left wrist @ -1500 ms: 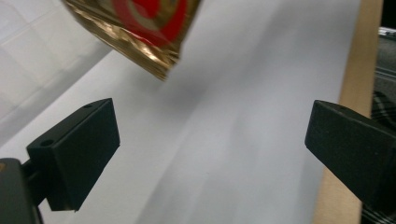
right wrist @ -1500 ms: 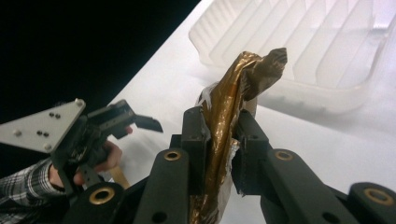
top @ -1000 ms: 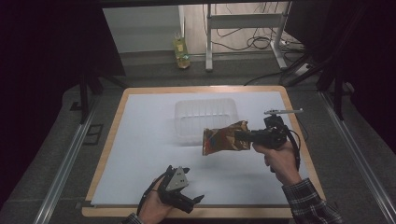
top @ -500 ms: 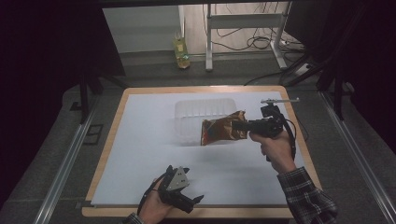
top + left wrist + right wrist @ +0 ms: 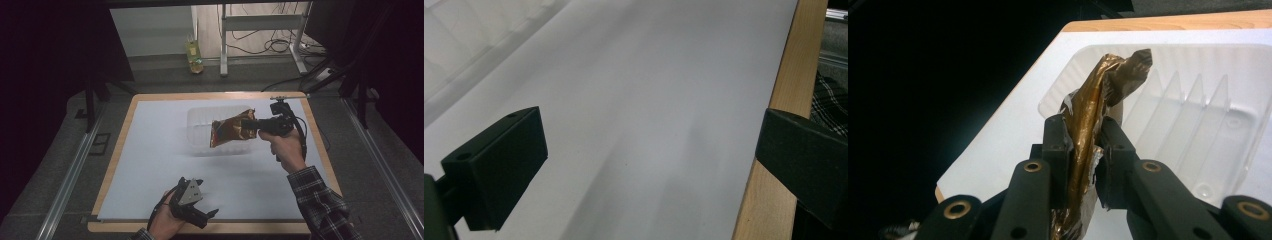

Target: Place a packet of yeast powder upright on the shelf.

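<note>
Clear plastic tray (image 5: 200, 131) lies on the sheet (image 5: 150, 165) covering the table (image 5: 120, 150), far of centre. Foil snack bag (image 5: 231, 132) hangs above the tray's right part, clamped at its right end in the right gripper (image 5: 255, 125). Left gripper (image 5: 200, 212) rests at the sheet's near edge, left of centre, well apart from the tray; a bottle (image 5: 194, 56) stands on the floor beyond the table's far edge.

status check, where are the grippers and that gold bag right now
Right gripper shut on gold bag, held over clear tray. Left gripper open, low at near table edge. Nothing in the way.
</note>
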`<state>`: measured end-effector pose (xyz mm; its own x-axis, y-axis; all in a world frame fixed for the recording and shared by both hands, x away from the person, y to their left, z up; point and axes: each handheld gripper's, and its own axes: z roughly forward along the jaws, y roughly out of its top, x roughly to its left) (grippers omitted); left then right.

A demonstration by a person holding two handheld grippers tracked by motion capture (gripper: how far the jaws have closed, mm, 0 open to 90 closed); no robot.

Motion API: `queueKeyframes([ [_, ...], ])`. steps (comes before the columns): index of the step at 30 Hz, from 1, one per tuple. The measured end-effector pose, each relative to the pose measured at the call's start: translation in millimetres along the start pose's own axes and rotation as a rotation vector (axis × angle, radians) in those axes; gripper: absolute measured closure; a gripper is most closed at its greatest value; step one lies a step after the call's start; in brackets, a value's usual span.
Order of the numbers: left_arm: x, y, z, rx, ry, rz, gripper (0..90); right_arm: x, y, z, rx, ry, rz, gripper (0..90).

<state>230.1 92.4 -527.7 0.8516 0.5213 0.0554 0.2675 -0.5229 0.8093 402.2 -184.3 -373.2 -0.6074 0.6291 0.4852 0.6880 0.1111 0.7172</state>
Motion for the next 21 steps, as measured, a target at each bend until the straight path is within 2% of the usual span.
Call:
queueKeyframes([
  [12,-0.8,0.4,1.7,0.001,-0.006,-0.001,0.3,2.5,17.7,26.2,0.008,-0.010,0.006,76.7],
  [21,-0.5,0.4,1.3,0.000,-0.006,0.000,0.3,4.0,28.0,51.4,0.033,-0.037,0.001,76.7],
])
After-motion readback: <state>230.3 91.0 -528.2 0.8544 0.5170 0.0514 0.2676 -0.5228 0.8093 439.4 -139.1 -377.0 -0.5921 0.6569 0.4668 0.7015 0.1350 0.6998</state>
